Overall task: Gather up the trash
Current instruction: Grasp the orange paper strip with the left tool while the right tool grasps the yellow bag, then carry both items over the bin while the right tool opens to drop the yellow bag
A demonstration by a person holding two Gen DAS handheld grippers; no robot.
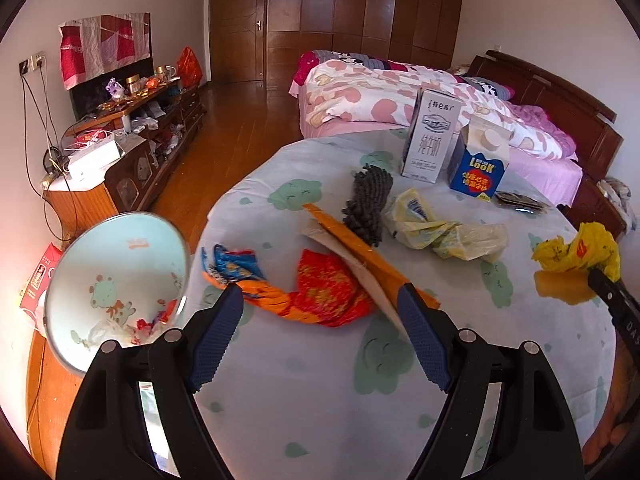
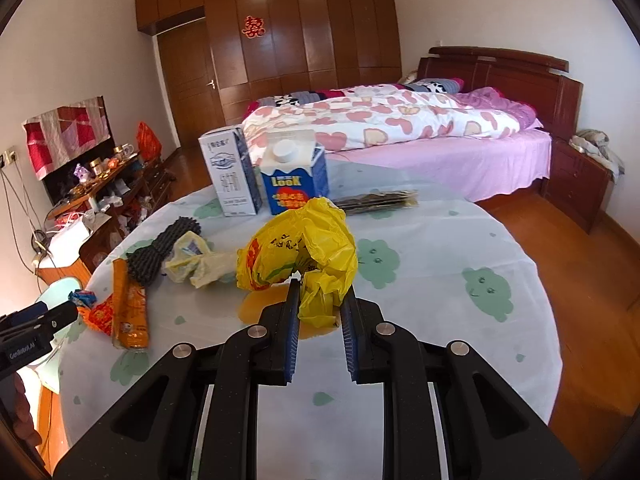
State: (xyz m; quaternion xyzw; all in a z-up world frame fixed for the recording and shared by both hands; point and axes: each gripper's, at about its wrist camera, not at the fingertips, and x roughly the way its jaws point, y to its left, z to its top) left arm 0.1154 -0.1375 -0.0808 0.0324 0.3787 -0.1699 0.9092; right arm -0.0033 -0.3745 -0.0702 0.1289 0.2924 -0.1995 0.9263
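My right gripper point(image 2: 319, 300) is shut on a crumpled yellow plastic bag point(image 2: 304, 248) and holds it just above the round table point(image 2: 440, 272); the bag also shows at the right in the left wrist view point(image 1: 580, 250). My left gripper point(image 1: 320, 300) is open and empty over a red and orange wrapper point(image 1: 320, 292). A long orange packet point(image 1: 368, 254), a pale yellow bag point(image 1: 440, 232) and a dark grey knit bundle point(image 1: 370, 200) lie beyond it. A light blue bin point(image 1: 116, 280) with scraps inside stands at the table's left edge.
Two cartons, one white point(image 1: 430, 136) and one blue point(image 1: 478, 164), stand at the table's far side, with a dark flat packet point(image 2: 376, 202) beside them. A bed point(image 2: 400, 128) lies behind. A cluttered wooden cabinet point(image 1: 132, 128) lines the left wall.
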